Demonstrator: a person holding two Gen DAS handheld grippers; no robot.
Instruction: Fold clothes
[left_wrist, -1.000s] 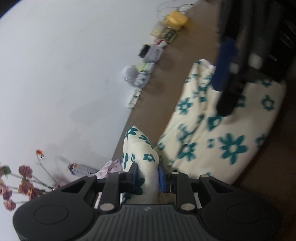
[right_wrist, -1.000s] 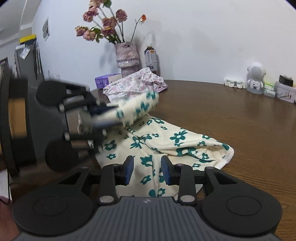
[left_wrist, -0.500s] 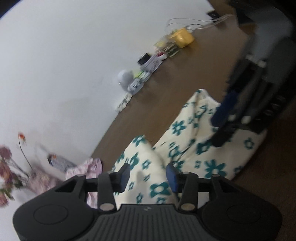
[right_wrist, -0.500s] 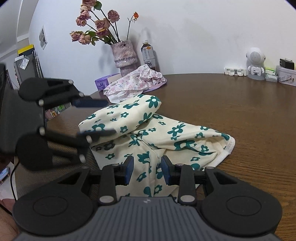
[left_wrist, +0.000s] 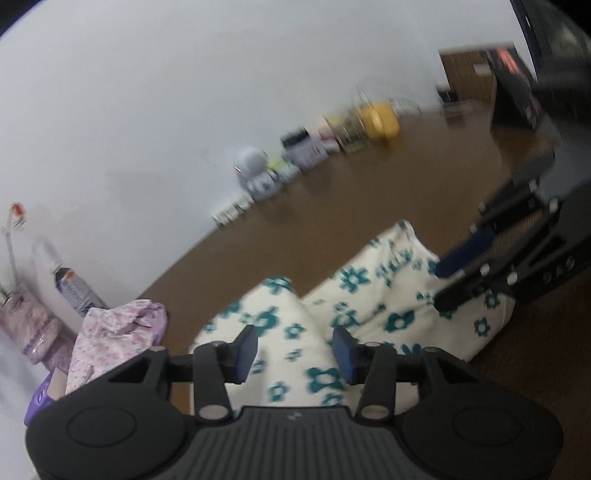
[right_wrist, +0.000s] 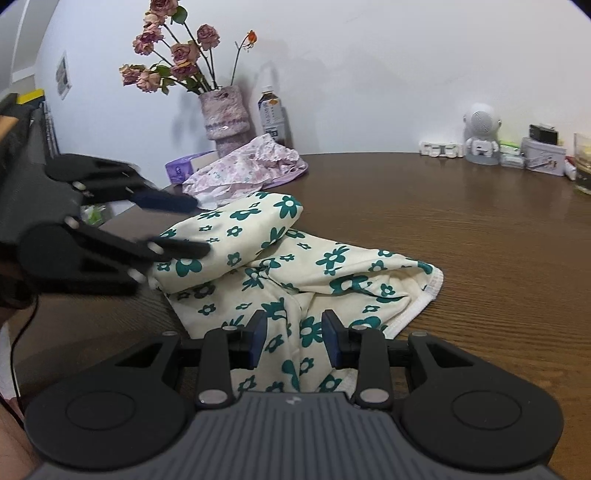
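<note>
Now the flowered cloth (right_wrist: 295, 266) lies on the brown table (right_wrist: 480, 229), its long axis running from the near edge toward the vase (right_wrist: 223, 114) at the wall. Having just been opening, the left claw (left_wrist: 293, 349) stands released, a fold between its pads untouched. Whether the right claw (right_wrist: 293, 338) pinches the cloth cannot be told. Only the left view shows a yellow container (left_wrist: 380, 120).

Each wrist camera is looking forward and downward along its own fingers, close above the floral garment (left_wrist: 369, 306), the left view rolled and blurred, both views sharing the garment and the opposite gripper.
</note>
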